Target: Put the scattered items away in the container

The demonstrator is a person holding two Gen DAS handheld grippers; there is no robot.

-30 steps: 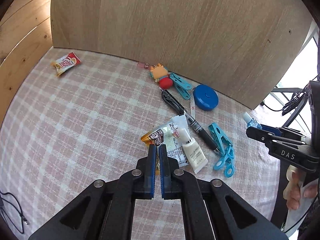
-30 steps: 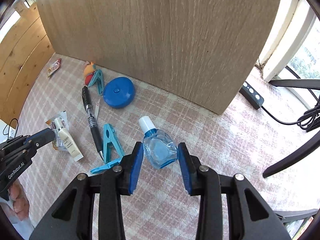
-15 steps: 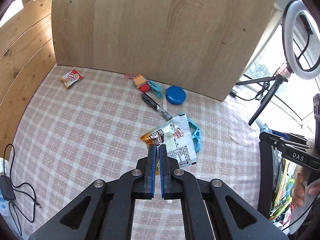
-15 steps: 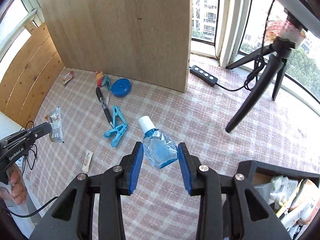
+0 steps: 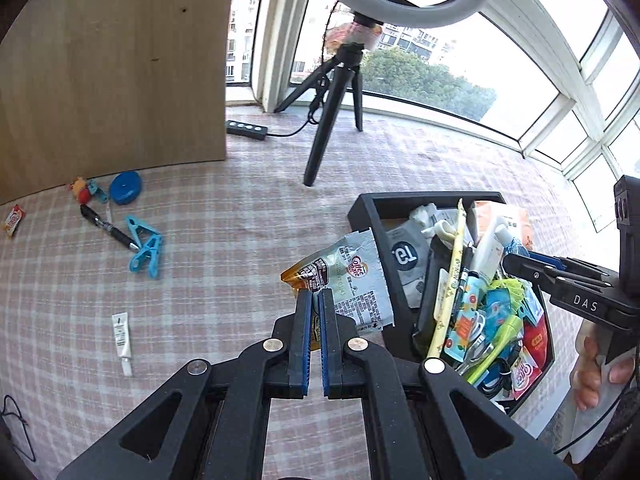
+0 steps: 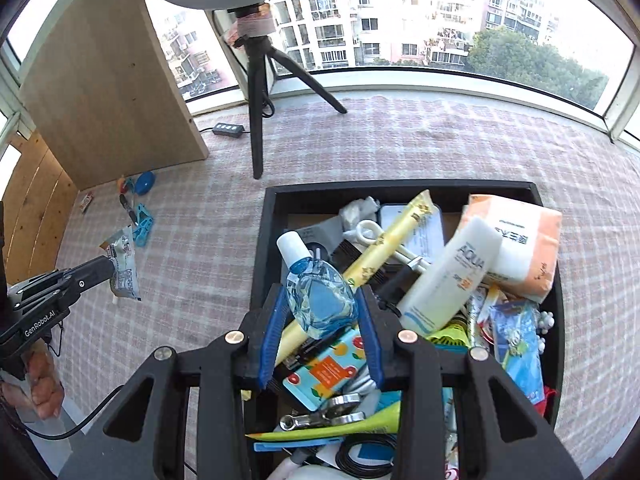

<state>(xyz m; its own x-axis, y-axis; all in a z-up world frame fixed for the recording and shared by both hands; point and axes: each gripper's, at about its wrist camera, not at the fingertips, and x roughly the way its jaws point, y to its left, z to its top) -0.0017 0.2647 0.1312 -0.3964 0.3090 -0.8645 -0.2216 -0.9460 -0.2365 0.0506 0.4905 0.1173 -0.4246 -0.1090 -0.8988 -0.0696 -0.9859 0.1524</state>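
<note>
My left gripper [image 5: 315, 300] is shut on a Coffee-mate sachet [image 5: 352, 276] and holds it in the air just left of the black container [image 5: 362, 210]. My right gripper [image 6: 320, 304] is shut on a clear blue dropper bottle [image 6: 320, 296] with a white cap, held above the near left part of the container [image 6: 264, 216], which is full of mixed items. The left gripper with the sachet [image 6: 124, 268] also shows in the right wrist view. On the checked cloth lie a white tube [image 5: 121, 334], blue clips [image 5: 146, 250], a black pen [image 5: 108, 228], a blue tape measure [image 5: 125, 187] and a small toy [image 5: 81, 192].
A red-and-white snack packet [image 5: 13, 220] lies at the far left. A black tripod [image 5: 332, 112] with a ring light stands behind the container, beside a power strip [image 5: 247, 129]. A wooden board [image 5: 112, 68] stands at the back left. Windows line the far side.
Both grippers have swung right with their loads. The container has come into view; the bottle now hangs over it and the sachet is beside its left wall. The white tube stayed on the cloth.
</note>
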